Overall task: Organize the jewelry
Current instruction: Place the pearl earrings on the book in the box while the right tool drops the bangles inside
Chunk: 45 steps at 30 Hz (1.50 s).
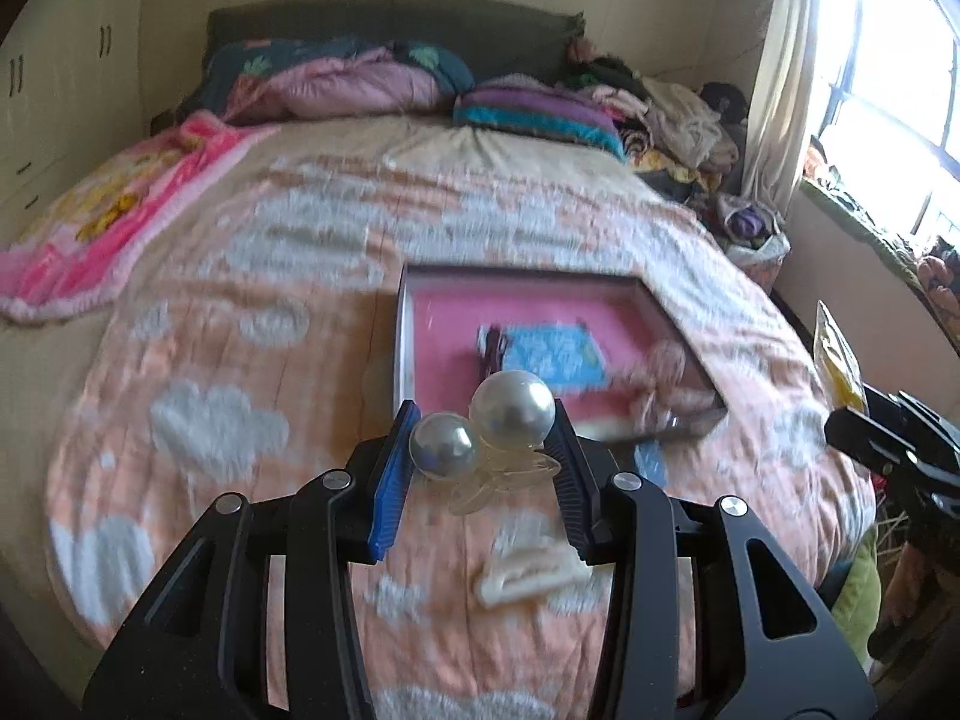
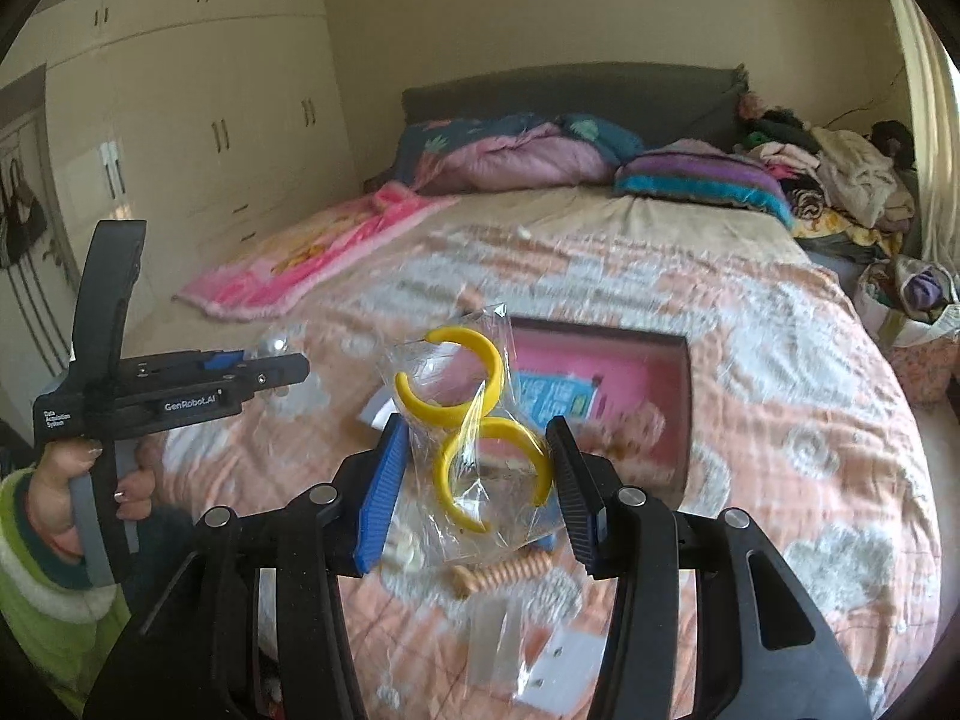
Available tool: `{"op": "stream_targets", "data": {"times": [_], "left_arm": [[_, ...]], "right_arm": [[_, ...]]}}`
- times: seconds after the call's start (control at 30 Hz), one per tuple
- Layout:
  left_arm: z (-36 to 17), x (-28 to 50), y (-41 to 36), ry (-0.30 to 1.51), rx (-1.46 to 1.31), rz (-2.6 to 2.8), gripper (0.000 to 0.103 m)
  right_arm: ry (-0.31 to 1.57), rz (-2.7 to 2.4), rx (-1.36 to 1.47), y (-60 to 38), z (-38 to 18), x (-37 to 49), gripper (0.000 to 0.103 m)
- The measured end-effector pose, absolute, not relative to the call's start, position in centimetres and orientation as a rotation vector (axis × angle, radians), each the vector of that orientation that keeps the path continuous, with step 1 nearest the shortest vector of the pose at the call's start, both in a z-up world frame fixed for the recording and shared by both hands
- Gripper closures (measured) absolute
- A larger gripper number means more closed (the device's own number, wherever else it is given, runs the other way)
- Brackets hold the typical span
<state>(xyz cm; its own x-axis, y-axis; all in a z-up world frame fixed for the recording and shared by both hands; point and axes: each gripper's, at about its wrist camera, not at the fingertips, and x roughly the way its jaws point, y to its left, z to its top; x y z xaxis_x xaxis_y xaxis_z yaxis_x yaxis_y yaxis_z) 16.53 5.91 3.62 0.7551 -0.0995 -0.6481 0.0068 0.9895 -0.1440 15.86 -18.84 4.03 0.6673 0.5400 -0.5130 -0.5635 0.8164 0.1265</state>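
The left hand-held gripper (image 1: 486,450) held a pair of pearl earrings (image 1: 480,426) above the bed (image 1: 270,312). The right hand-held gripper (image 2: 477,468) clamped a clear bag (image 2: 474,480) of yellow hoops (image 2: 447,381), near the pink-lined box (image 2: 630,372).

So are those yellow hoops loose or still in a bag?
Still bagged: the yellow hoops sit inside a clear plastic bag, crinkled around them, held between the right gripper jaws.

we are in a home bedroom: a bed (image 2: 600,276) with quilt and pillows (image 2: 516,156), a headboard (image 2: 570,90), cream wardrobes (image 2: 198,120), and a curtained window (image 1: 888,90).
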Motion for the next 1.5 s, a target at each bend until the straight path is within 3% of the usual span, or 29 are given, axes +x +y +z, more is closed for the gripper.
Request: {"op": "stream_targets", "data": {"times": [0.33,0.7,1.5], "left_arm": [[6.0,20.2,1.6,0.665,-0.072,-0.156,0.069],[4.2,24.9,-2.1,0.727,-0.043,-0.214,0.069],[-4.9,29.7,-3.8,0.907,-0.005,-0.253,0.069]], "right_arm": [[0.482,0.561,0.012,-20.6,7.6,17.6,0.057],[0.46,0.517,0.081,-22.7,8.8,20.6,0.057],[0.638,0.394,0.078,-22.9,-0.2,27.9,0.057]]}}
